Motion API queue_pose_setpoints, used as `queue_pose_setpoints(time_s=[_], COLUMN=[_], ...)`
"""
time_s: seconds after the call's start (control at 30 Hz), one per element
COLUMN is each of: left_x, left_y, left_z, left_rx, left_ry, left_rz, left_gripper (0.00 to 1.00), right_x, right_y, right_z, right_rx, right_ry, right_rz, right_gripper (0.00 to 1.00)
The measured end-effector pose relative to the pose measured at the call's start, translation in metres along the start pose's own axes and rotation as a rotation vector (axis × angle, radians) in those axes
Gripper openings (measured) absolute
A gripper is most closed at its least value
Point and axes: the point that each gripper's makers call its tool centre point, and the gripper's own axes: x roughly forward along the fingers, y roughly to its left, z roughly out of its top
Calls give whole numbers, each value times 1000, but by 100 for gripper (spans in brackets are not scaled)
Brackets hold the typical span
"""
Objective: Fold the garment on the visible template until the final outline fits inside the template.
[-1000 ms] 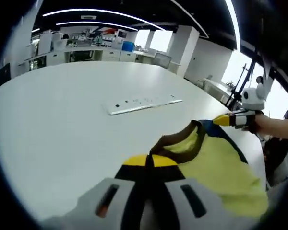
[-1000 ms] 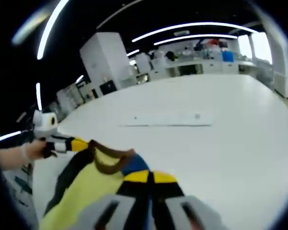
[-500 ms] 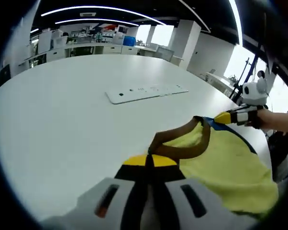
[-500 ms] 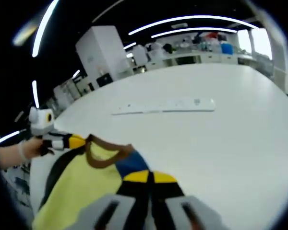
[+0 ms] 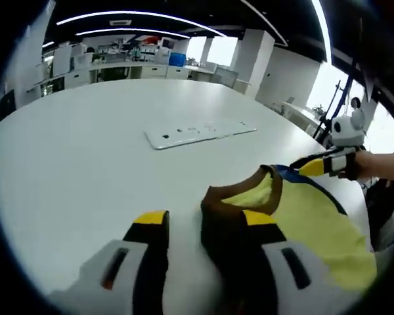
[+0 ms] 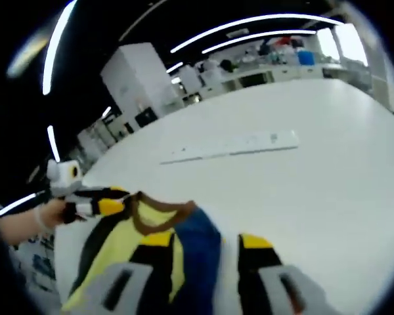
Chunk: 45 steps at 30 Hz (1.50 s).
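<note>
A yellow garment (image 5: pixel 308 226) with a brown collar (image 5: pixel 249 197) and dark blue shoulders lies on the white table (image 5: pixel 85 151). My left gripper (image 5: pixel 205 220) stands open, its right jaw against the collar's near edge. My right gripper (image 5: pixel 318 165) touches the far shoulder, held by a hand. In the right gripper view the garment (image 6: pixel 121 246) spreads to the lower left, and its blue shoulder (image 6: pixel 197 233) lies between the jaws of my open right gripper (image 6: pixel 207 241). The left gripper (image 6: pixel 98 207) sits at the garment's far shoulder.
A long white strip with small sockets (image 5: pixel 200 133) lies flat on the table beyond the garment, also the strip (image 6: pixel 233 146). The table's edge runs just right of the garment. Benches and white cabinets (image 6: pixel 141 79) stand far behind.
Both grippers were shut on the garment's shoulders and have now opened, letting the fabric go. The collar has settled onto the table.
</note>
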Motion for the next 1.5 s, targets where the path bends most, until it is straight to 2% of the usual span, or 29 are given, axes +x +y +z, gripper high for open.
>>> queue_pose_setpoints(time_s=[0.07,0.13,0.17,0.23,0.3,0.33,0.43,0.47,0.53,0.57,0.73,0.87,0.97,1.0,1.07,1.13,1.27,1.37,1.5], left_x=[-7,-14,-19,-27,-33,-35,-53,-57,-69,-78,-108,-126,-140,-144,-151,-157,-168,-177,-187], left_y=[-1,-12,-22,-33,-37,-37,-57,-59,-65,-74,-88,-91,-97,-97,-103,-96,-101,-104,-114], left_z=[6,9,12,18,28,31,31,31,30,29,35,32,28,27,24,22,14,13,2], left_rx=[4,6,32,103,157,162,178,185,203,216,212,221,198,193,188,188,177,163,170], left_ry=[-12,-24,-31,-54,-110,-122,-135,-132,-126,-119,-172,-179,-193,-196,-206,-205,-206,-227,-234], left_rz=[-19,-50,-70,-86,-83,-91,-145,-144,-157,-173,-203,-214,-223,-225,-224,-231,-239,-248,-252], left_gripper=[40,48,51,61,76,80,89,92,99,98,99,99,91,92,95,93,92,91,89], right_x=[-8,-14,-19,-29,-33,-34,-46,-50,-56,-59,-80,-90,-97,-100,-104,-109,-125,-131,-142], right_y=[4,8,13,22,25,26,36,41,48,49,68,79,84,86,87,87,89,88,86], right_z=[0,1,1,0,1,1,-2,-3,-8,-10,-14,-15,-19,-20,-21,-24,-31,-35,-51], right_rx=[-13,-18,-18,-29,-35,-34,-48,-55,-72,-92,-110,-105,-115,-111,-100,-94,-88,-80,-71], right_ry=[-10,-31,-41,-52,-64,-70,-76,-74,-58,-50,-59,-77,-81,-85,-100,-105,-120,-128,-109], right_rz=[5,19,30,40,44,46,50,59,70,67,70,83,81,83,83,73,54,43,32], right_gripper=[43,56,60,71,81,85,96,99,99,99,99,99,99,99,99,97,96,94,91])
